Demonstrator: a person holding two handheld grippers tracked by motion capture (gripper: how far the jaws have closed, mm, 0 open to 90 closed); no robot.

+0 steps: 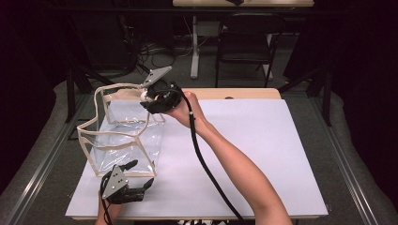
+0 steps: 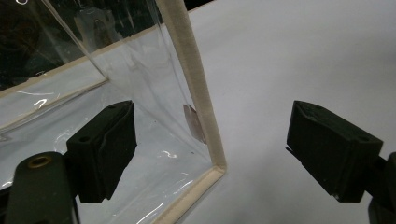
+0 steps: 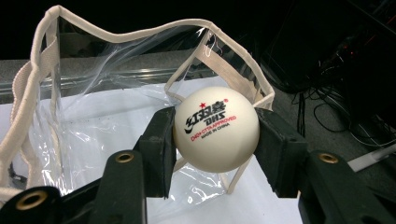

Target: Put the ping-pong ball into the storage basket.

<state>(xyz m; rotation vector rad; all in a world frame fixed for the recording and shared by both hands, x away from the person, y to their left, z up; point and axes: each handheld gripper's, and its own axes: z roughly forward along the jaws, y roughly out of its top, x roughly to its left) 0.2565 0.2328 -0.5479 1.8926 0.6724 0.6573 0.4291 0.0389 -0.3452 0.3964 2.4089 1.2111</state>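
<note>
Right gripper (image 3: 215,133): its two black jaws are closed on a white table-tennis ball with black and red print (image 3: 215,128), one pad pressed against each side of the ball.
Ball position: held in the air above the open top of the bag, over its far right corner in the high view (image 1: 146,95).
Bag: a clear plastic bag with cream fabric edging (image 1: 123,133) stands on the surface with its mouth open and its rim wavy; in the right gripper view the rim (image 3: 140,35) curves behind and around the held ball.
Left gripper (image 1: 141,173): jaws spread wide and holding nothing; in the left gripper view the bag's near cream-edged corner (image 2: 217,163) lies between them, the left jaw seen against the clear wall, the right jaw well apart over the bare sheet.
Surface: a white sheet on a wooden table (image 1: 263,140); the bag sits on its left part.
Right hand (image 1: 185,110): grips the right gripper, and a black cable (image 1: 206,164) trails along the forearm.
</note>
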